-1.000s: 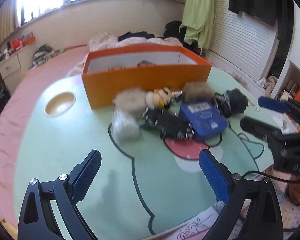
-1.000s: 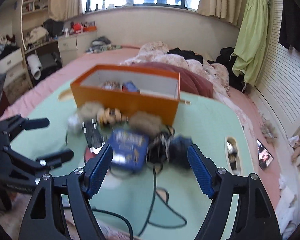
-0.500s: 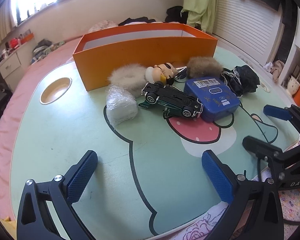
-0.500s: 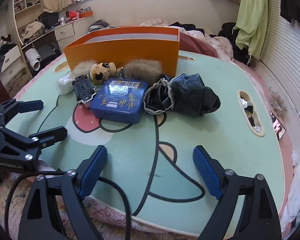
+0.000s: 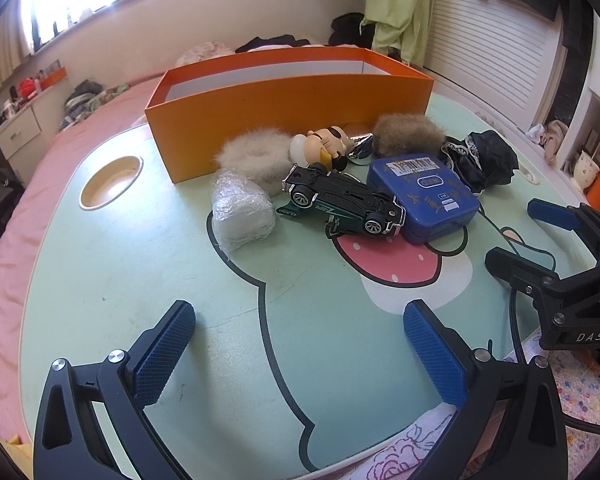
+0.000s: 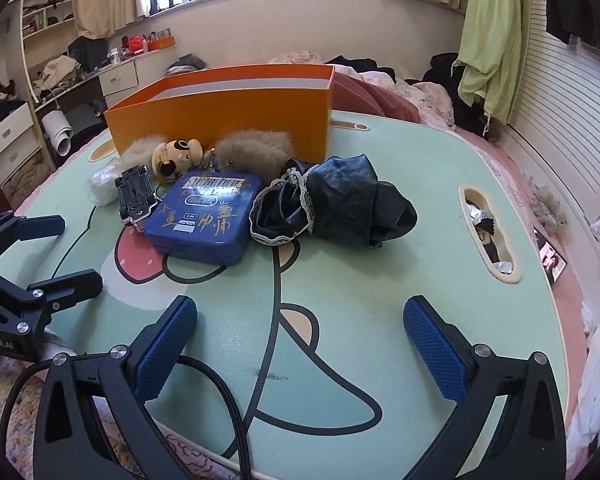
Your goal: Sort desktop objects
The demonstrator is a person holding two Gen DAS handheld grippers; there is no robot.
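The orange box (image 5: 288, 96) is standing at the worktop's (image 5: 140, 280) far side, the clutter being crowded against it. The blue tin (image 6: 202, 216) is being overlapped by the toy car (image 5: 340, 204), so a careless lift risks dragging it. Both the left hand-held gripper (image 5: 298, 340) and the right hand-held gripper (image 6: 300, 336) are being held apart, empty; the right's jaws are opening.

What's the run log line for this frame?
left gripper: open, empty | right gripper: opening, empty | orange cardboard box: behind unsorted pile

Orange box (image 5: 300, 96), blue tin (image 5: 424, 196)
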